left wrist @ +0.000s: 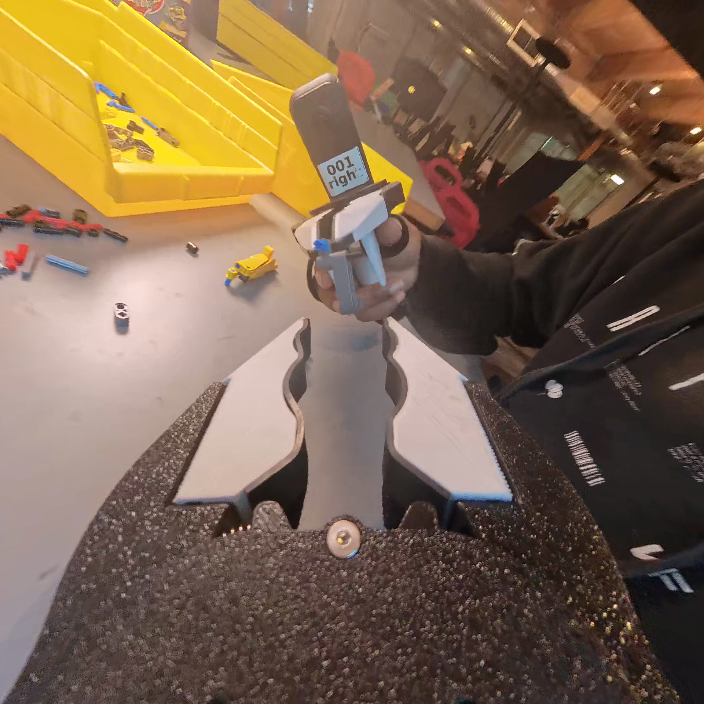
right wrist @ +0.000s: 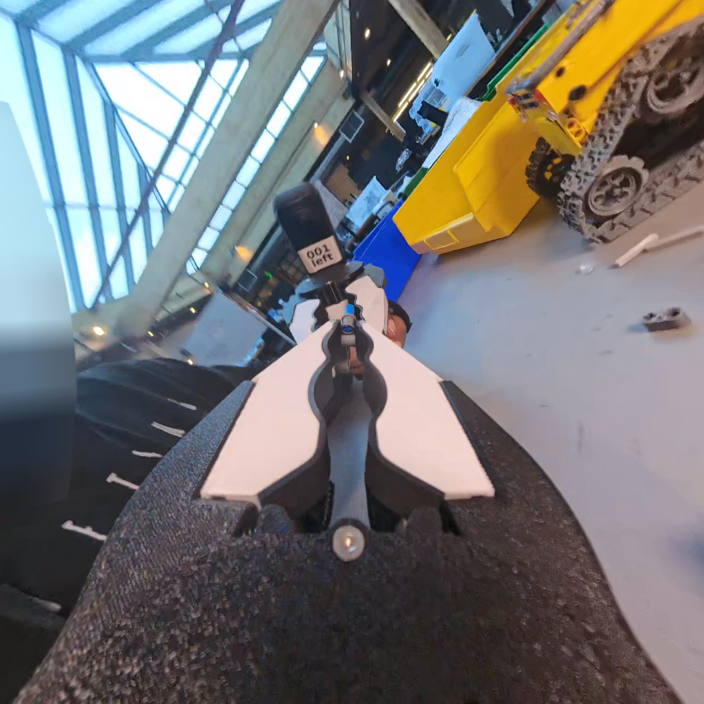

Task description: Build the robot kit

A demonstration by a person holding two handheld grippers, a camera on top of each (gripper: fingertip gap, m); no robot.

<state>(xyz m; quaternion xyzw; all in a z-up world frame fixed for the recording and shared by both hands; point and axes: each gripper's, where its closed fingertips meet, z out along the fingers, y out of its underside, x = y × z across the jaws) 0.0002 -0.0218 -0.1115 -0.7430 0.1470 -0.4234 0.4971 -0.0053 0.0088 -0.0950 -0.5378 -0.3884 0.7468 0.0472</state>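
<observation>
While the left tool (left wrist: pixel 346 327) is held open with nothing between its white fingers (left wrist: pixel 244 419), the right tool (right wrist: pixel 346 330) is closed on a small grey angled brick piece with a blue pin (right wrist: pixel 346 335), raised above the grey surface (left wrist: pixel 114 400) close in front of the left tool. On that surface are seen a small yellow brick assembly (left wrist: pixel 253 264), a black round connector (left wrist: pixel 121 314), a blue axle (left wrist: pixel 66 264) and scattered red and black pieces (left wrist: pixel 57 224). Behind them a yellow partitioned tray (left wrist: pixel 190 179) is set.

Grey floor (right wrist: pixel 533 381), tall glazed windows (right wrist: pixel 114 114)
</observation>
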